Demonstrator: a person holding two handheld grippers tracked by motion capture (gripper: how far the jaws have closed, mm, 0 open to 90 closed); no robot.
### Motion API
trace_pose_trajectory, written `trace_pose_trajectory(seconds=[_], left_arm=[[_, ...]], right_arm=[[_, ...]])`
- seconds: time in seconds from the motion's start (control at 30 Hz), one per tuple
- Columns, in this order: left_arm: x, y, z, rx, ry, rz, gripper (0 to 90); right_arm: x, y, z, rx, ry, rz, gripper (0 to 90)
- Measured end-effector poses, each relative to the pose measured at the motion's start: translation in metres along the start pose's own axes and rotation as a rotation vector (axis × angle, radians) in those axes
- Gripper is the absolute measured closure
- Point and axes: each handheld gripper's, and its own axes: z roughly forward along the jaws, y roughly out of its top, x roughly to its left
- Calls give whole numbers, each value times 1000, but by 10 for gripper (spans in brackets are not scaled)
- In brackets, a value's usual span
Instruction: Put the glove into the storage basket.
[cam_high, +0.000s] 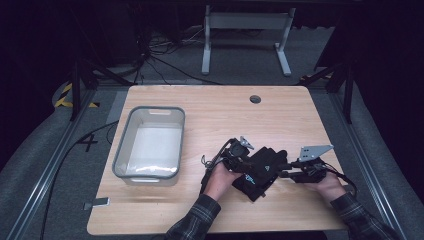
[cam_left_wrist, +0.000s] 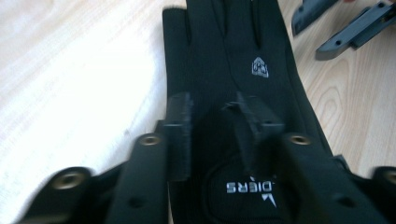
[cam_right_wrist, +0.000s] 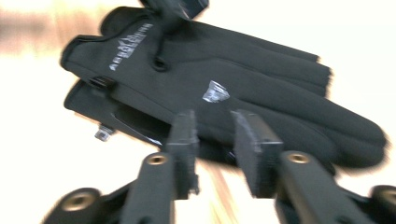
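Nearest to my camera in the left gripper view are the two black jaws of my left gripper (cam_left_wrist: 212, 109); they stand partly open above the cuff of the black glove (cam_left_wrist: 233, 60), one on each side of its white lettering. I cannot tell if the pads press on the cloth.

From the high view I see the wooden table (cam_high: 215, 107), and on it, at the left, the grey plastic tub (cam_high: 172, 145). It is well apart from the glove (cam_high: 262, 167), which lies near the front edge, between my two hands. My left gripper (cam_high: 240, 152) is at the cuff end, and my right gripper (cam_high: 290, 167) is at the fingers' end.

In the right gripper view, the right gripper (cam_right_wrist: 215, 121) has its jaws partly open and empty, just in front of the glove (cam_right_wrist: 261, 93), whose fingers point to the right. This view is blurred. It shows a second layer under the cuff and a small metal clip (cam_right_wrist: 103, 134) there, which the other views hide.

The left gripper view shows also the tips of the right gripper (cam_left_wrist: 345, 28), lying apart from the glove's edge.
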Motion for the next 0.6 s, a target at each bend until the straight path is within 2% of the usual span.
trace_pose_trajectory(seconds=[0.17, 0.2, 0.23, 0.37, 0.5, 0.6], left_arm=[[-3, 10, 7, 8, -5, 16, 428], [-3, 10, 7, 8, -5, 16, 407], [-4, 13, 10, 11, -14, 18, 407], [-7, 18, 19, 16, -23, 23, 309], [-10, 20, 30, 29, -12, 36, 214], [-13, 20, 36, 48, -4, 52, 160]], right_arm=[[-5, -18, -19, 4, -86, 40, 428], [-5, -18, -19, 4, -86, 40, 428], [-7, -23, -21, 15, -98, 53, 395], [-17, -41, -30, 32, -156, 104, 253], [-25, -52, -32, 43, -214, 126, 164], [-32, -56, -31, 46, -257, 143, 154]])
